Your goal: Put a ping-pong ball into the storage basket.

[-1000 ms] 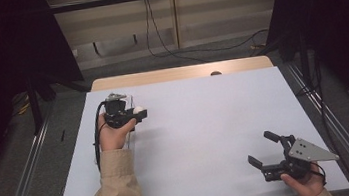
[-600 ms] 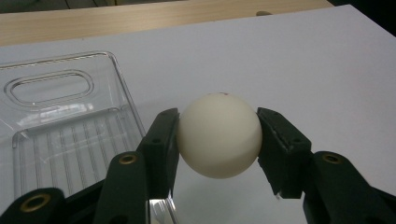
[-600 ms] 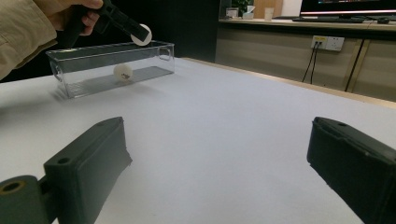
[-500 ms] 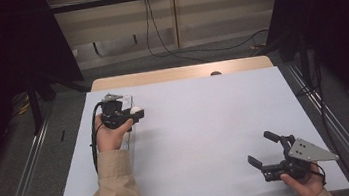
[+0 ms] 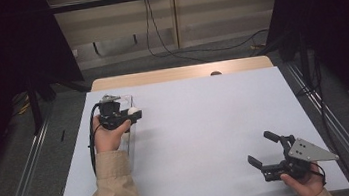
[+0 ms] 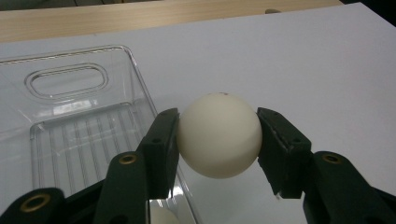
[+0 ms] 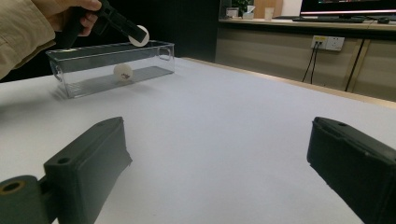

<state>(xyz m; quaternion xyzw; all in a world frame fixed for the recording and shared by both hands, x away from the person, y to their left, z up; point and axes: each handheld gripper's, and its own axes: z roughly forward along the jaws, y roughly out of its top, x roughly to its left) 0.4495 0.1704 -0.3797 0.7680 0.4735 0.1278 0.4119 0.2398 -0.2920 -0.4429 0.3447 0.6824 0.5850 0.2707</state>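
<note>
Holding a white ball (image 6: 218, 134) between the jaws of my left gripper (image 5: 123, 115), I have it raised over the right-hand long wall of the clear plastic bin (image 6: 70, 140) at the table's (image 5: 206, 124) far left. In the left gripper view the ball sits pinched at its widest part, one pad on each side, and it hangs just outside or right above that wall rather than over the ribbed floor. A second ball (image 7: 123, 73) already lies inside the bin, seen through the wall in the right gripper view.

My right gripper (image 5: 275, 158) rests near the table's front right corner, well apart from the bin, its jaws spread wide with nothing between them.

The risk, as I judge it, is letting go too early. If I release from here, the ball could strike the rim and bounce out across the table, since it is light and round and would roll far on this smooth sheet. I would want it clearly over the bin's floor and lower first. The grip itself is thin: hard pads on a slick sphere, so a quick wrist turn might squirt it loose. Dropping from height could also knock the ball already inside, or let the new one hop back out.
</note>
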